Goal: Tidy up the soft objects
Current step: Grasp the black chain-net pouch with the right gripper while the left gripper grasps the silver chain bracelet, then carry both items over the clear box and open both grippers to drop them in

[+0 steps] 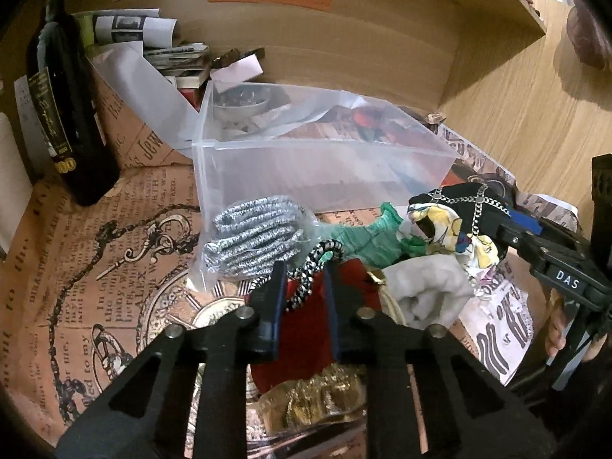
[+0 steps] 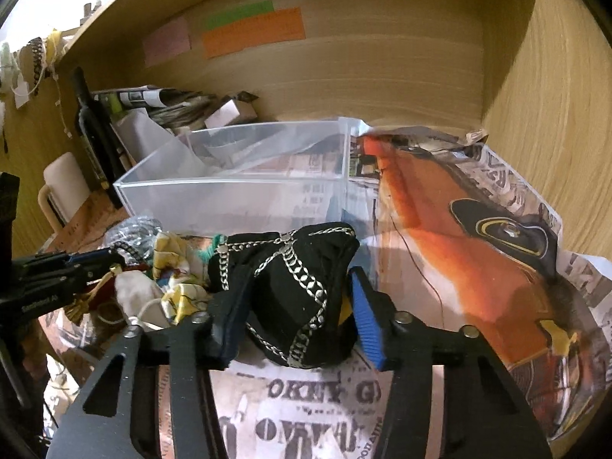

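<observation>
Clamping the black chain-print cloth (image 2: 294,290) between its fingers, the right hand-held gripper (image 2: 296,306) should lift clear before carrying it ahead into the clear bin (image 2: 229,191); the left hand-held gripper (image 1: 304,287) gapes around a speckled cord (image 1: 310,271)

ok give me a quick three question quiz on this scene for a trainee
1. True or false: the clear bin already holds the black pouch.
2. What lies between the left gripper fingers?
A. green cloth
B. black-and-white cord
C. bottle
3. Fill in: the right gripper is closed on the ____.

Key: 1 false, the pouch sits in front of the bin. 2 B, the cord; the gripper is open. 3 black pouch.
</observation>
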Demonstrator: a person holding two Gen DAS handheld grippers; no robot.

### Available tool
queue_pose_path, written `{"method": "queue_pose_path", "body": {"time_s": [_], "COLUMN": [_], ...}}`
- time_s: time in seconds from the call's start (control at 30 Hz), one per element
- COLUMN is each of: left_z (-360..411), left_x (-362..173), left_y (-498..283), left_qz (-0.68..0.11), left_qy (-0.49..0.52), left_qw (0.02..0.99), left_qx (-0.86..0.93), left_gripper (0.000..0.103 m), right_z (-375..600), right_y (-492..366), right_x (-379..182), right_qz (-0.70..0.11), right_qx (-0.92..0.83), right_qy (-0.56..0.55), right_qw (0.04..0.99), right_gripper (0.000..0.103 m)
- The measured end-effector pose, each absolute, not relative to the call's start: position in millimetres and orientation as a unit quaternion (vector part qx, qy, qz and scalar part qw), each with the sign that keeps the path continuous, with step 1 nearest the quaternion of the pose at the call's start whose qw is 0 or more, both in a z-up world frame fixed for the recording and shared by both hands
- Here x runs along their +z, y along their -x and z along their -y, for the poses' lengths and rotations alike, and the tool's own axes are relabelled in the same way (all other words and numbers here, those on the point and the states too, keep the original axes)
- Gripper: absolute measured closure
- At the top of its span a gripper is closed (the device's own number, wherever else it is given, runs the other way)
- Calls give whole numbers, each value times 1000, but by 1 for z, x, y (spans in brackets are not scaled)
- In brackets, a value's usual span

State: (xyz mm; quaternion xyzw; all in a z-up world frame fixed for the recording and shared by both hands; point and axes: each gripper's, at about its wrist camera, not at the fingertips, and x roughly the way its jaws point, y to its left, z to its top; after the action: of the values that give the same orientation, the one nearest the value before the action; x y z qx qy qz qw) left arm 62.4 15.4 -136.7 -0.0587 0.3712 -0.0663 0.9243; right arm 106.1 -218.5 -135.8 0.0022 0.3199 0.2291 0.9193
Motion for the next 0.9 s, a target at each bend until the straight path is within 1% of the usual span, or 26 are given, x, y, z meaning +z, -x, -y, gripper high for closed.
{"method": "queue_pose_path", "body": {"time_s": [0.03, 0.1, 0.23, 0.43, 0.9], "left_z": [-15, -15, -17, -17, -25], "left_x": [-137, -136, -131, -116, -73], "left_y": [-62, -62, -57, -52, -61], "left_qz": [-370, -365, -351, -324, -264], "left_qy": [57, 56, 58, 51, 55], "left_qw": [925, 927, 933, 943, 961], "left_qx": [-65, -62, -62, -61, -60], "left_gripper": [92, 94, 96, 97, 97], "right_z": [219, 221, 223, 223, 222], "right_y": [-106, -106, -106, -105, -105], "right_x": [-136, -135, -135, -126, -78], "right_qz": [-318, -315, -309, -294, -219], "right_qx": [228, 226, 225, 225, 242], "right_qy": [-2, -4, -6, -7, -16], "right_qw": [920, 922, 924, 929, 945], "right_gripper": [66, 73, 79, 82, 83]}}
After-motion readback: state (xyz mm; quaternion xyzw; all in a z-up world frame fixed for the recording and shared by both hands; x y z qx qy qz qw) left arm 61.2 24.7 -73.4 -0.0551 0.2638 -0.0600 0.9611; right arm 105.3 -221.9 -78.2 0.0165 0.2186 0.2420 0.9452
